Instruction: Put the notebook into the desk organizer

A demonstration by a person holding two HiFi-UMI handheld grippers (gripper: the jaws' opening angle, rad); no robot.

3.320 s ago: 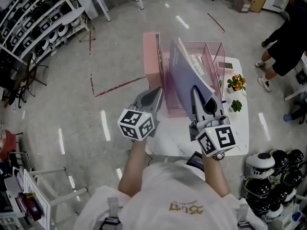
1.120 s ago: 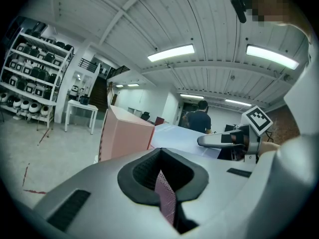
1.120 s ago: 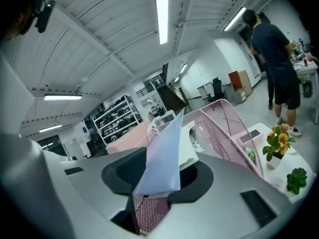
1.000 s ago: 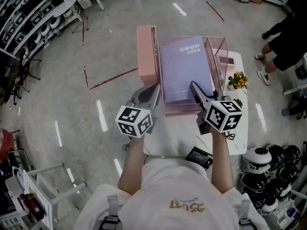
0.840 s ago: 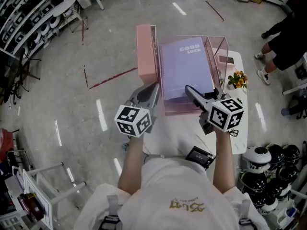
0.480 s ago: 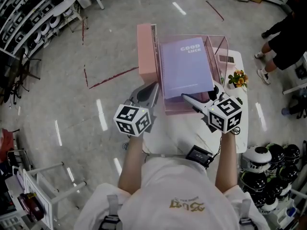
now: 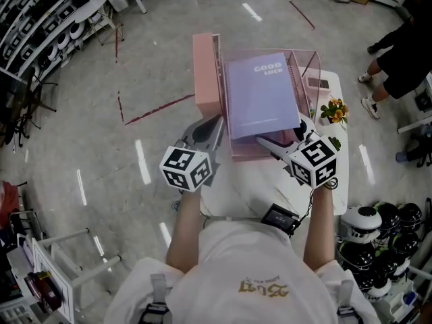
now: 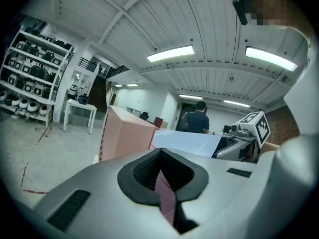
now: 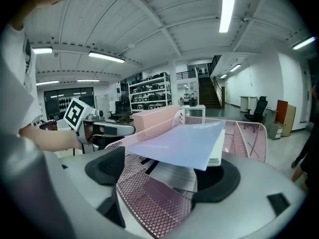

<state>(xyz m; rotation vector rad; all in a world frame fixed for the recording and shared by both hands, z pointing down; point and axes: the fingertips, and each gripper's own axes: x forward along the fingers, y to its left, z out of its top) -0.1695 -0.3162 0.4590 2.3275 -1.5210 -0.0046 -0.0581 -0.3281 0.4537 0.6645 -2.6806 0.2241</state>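
Observation:
The lavender notebook [image 7: 260,90] lies flat on the pink mesh desk organizer [image 7: 305,66], cover up. My left gripper [image 7: 214,123] is shut on the organizer's near-left mesh wall, and a strip of pink mesh [image 8: 164,195] shows pinched between its jaws. My right gripper [image 7: 282,132] sits at the organizer's near-right corner, rolled onto its side. Its jaws have just been opening. In the right gripper view the notebook's [image 9: 184,143] near edge and the mesh front wall [image 9: 149,193] lie between the wide pads [image 9: 104,166], untouched.
A pink box [image 7: 206,73] stands against the organizer's left side. On the white table [image 7: 337,181] are small potted flowers [image 7: 333,115] and a black device [image 7: 280,218]. A person [image 7: 401,59] stands at the right; helmets [image 7: 378,248] are stacked at lower right.
The notebook went from tilted upright in my right gripper to lying flat on the organizer. My right gripper has opened off it, rolled and drawn back slightly. The left gripper kept still.

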